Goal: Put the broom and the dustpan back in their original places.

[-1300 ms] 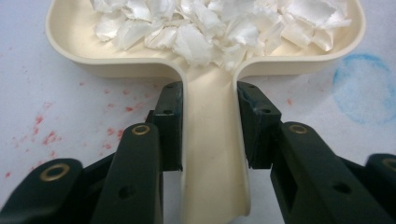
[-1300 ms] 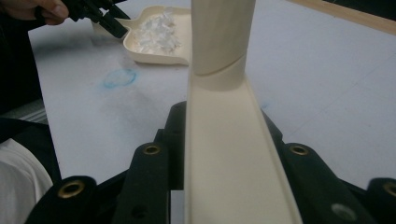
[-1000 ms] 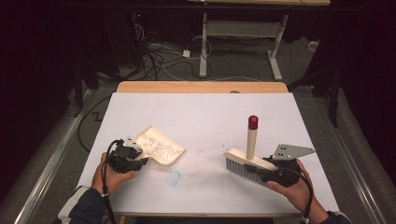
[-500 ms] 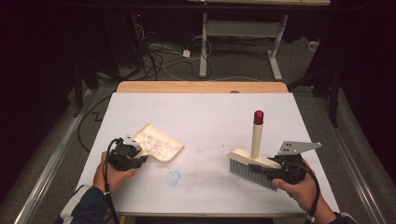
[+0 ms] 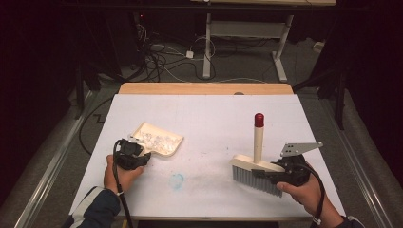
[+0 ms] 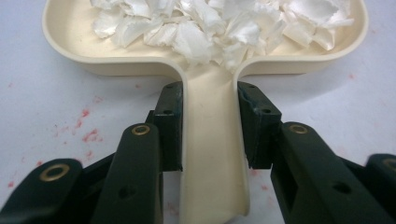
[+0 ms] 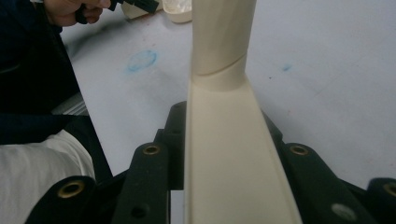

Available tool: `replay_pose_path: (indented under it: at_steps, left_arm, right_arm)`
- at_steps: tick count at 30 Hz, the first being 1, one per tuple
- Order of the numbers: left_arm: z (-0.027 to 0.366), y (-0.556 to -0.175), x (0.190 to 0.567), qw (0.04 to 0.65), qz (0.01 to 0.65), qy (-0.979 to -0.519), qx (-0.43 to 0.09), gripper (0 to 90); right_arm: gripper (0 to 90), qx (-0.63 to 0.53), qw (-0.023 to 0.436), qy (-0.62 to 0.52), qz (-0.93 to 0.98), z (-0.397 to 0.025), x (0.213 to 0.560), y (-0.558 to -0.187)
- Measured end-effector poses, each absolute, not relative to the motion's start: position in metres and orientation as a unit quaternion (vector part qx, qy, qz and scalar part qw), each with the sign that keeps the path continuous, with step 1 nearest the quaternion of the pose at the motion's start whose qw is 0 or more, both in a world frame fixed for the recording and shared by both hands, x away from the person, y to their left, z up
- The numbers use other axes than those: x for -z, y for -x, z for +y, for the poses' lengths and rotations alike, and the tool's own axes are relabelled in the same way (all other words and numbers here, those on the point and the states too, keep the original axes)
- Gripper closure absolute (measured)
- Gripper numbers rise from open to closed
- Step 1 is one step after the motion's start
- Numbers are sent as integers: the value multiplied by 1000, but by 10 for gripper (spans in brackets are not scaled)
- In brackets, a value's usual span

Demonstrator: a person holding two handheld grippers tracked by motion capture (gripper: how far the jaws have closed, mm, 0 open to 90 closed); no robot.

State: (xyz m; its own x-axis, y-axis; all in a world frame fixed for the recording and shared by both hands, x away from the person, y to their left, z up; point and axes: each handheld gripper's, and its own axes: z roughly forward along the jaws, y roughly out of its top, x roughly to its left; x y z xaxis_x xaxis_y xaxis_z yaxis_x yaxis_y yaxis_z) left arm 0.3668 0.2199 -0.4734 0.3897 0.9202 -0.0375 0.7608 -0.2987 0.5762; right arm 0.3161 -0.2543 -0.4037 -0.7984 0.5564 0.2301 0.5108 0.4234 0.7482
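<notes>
cream brush [image 5: 254,170] clamped in right gripper [image 5: 285,172] has drifted right; left gripper [image 5: 135,154] grips dustpan [image 5: 159,140].

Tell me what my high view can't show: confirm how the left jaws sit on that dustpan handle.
Observer: In the left gripper view, the left gripper has one jaw on each side of the dustpan handle, pads pressed against it.
Operator: Report what's in the pan.
Observer: Torn white paper scraps, heaped toward the handle end of the pan.
Operator: Now check the right side.
Observer: In the right gripper view, the right gripper clamps the brush by its cream head block, with the handle rising just beyond the jaws.
Operator: Describe the table near the dustpan.
Observer: Faint red specks on the table beside the left jaw.
</notes>
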Motion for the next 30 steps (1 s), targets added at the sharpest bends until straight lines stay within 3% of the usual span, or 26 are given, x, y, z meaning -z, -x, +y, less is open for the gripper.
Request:
replay_pose_path:
  at_steps: [10, 15, 19, 30]
  left_arm:
    - [209, -376, 478, 266, 563, -764, -167, 627]
    - [203, -378, 479, 270, 566, -761, -166, 565]
    - [200, -377, 479, 276, 559, -767, -156, 504]
    - [195, -371, 477, 284, 521, -793, -138, 456]
  right_arm:
    - [671, -412, 3, -331, 849, -252, 412, -336]
    - [669, -402, 0, -350, 846, -258, 417, -357]
    - [652, -398, -3, -365, 841, -262, 421, -375]
    - [574, -396, -10, -395, 829, -271, 429, -415]
